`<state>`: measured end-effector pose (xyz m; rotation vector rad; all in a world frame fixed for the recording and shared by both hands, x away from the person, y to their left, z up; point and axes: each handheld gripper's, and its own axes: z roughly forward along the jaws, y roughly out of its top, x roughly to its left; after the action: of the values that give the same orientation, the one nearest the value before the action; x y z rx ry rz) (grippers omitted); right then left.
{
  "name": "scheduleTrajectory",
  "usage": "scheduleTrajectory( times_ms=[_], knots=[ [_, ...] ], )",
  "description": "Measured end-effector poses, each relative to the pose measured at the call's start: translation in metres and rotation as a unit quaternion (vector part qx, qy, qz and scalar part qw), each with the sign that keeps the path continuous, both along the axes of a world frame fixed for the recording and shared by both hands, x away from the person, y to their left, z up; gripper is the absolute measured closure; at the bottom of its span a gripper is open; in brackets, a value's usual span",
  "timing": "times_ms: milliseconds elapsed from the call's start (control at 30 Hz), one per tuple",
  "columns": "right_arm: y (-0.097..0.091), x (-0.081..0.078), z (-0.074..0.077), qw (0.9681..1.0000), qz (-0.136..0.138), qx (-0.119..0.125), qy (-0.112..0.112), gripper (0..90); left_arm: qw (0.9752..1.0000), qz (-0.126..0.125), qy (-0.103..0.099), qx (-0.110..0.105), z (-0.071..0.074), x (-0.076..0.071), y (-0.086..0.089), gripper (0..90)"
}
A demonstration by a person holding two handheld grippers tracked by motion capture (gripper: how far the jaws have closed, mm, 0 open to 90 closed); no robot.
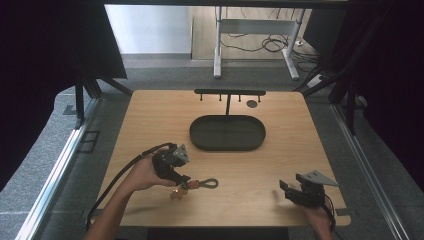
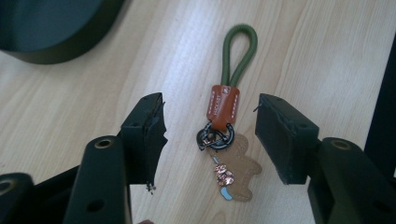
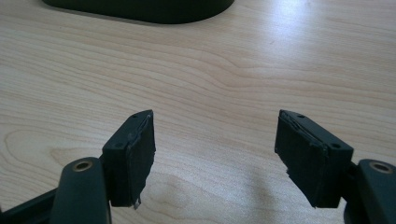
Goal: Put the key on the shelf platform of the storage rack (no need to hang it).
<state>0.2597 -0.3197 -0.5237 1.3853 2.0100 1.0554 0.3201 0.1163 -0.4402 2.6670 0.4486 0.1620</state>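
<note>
The keychain point(image 2: 226, 116) lies flat on the wooden surface point(image 1: 280, 150), near its front left, short of the dark oval tray point(image 1: 227, 133). The left gripper point(image 2: 210, 135) has its fingers point(image 2: 149, 135) spread either side of it, not touching. The right gripper point(image 3: 215, 154) hovers front right, fingers spread, holding nothing.

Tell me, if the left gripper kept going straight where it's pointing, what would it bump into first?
Probably the keychain, lying on the table between the left gripper's open jaws.

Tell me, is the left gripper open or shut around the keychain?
Open: the left gripper straddles the keychain, touching neither side.
</note>
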Motion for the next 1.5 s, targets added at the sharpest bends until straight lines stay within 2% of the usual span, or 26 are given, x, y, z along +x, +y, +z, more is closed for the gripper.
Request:
scheduleTrajectory(
  times_ms=[200,567,867,1067,1300,1500],
  knots=[
    [0.001,0.0,0.0,1.0,0.001,0.0,0.0,29.2,0.9995,-0.022,0.014,0.018,-0.013,0.004,-0.014,46.3],
    [0.001,0.001,-0.002,1.0,0.002,-0.004,0.004,29.3,0.9976,-0.039,0.037,0.043,-0.026,0.013,-0.029,49.5],
    [0.002,0.001,-0.003,0.9999,0.004,-0.007,0.008,29.3,0.9935,-0.062,0.047,0.083,-0.036,0.016,-0.044,53.6],
    [0.002,0.001,-0.003,0.9999,0.002,-0.006,0.008,29.3,0.9896,-0.072,0.053,0.113,-0.045,0.016,-0.052,56.5],
    [0.002,0.001,-0.003,0.9999,0.003,-0.008,0.008,29.3,0.9869,-0.074,0.055,0.132,-0.054,0.018,-0.055,57.4],
    [0.001,0.001,-0.002,0.9999,0.001,-0.008,0.007,29.3,0.9865,-0.075,0.061,0.132,-0.059,0.018,-0.055,60.5]
  ],
)
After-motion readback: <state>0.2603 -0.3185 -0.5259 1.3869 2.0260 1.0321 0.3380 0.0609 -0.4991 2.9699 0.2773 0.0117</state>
